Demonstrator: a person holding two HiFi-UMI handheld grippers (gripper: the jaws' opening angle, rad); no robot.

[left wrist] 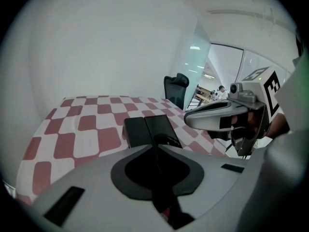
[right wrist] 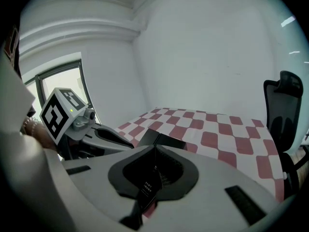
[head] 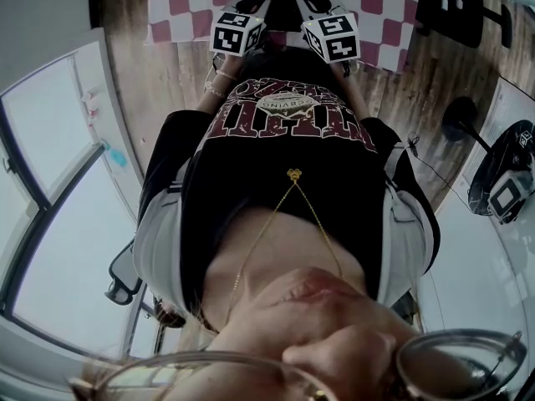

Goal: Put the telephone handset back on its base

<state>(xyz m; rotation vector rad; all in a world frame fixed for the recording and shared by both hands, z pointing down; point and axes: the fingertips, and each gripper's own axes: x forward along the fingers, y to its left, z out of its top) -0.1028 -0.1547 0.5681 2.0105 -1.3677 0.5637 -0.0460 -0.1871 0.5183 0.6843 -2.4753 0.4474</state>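
Observation:
A flat black object (left wrist: 147,129) lies on the red-and-white checkered tablecloth (left wrist: 87,129), just past my left gripper (left wrist: 155,146). It shows two panels side by side, and I cannot tell a handset from a base. The left gripper's jaws meet with nothing between them. In the right gripper view the same black object (right wrist: 163,140) lies just beyond my right gripper (right wrist: 154,146), which is also shut and empty. Each gripper sees the other beside it: the right gripper (left wrist: 227,115) and the left gripper (right wrist: 96,134). In the head view only their marker cubes (head: 236,32) (head: 332,36) show, held over the table's near edge.
A black office chair (left wrist: 175,88) (right wrist: 285,112) stands at the table's far right side. A white wall runs behind the table and a window (right wrist: 63,81) is to the left. The person's torso fills most of the head view, and a black round stand (head: 460,115) sits on the wood floor.

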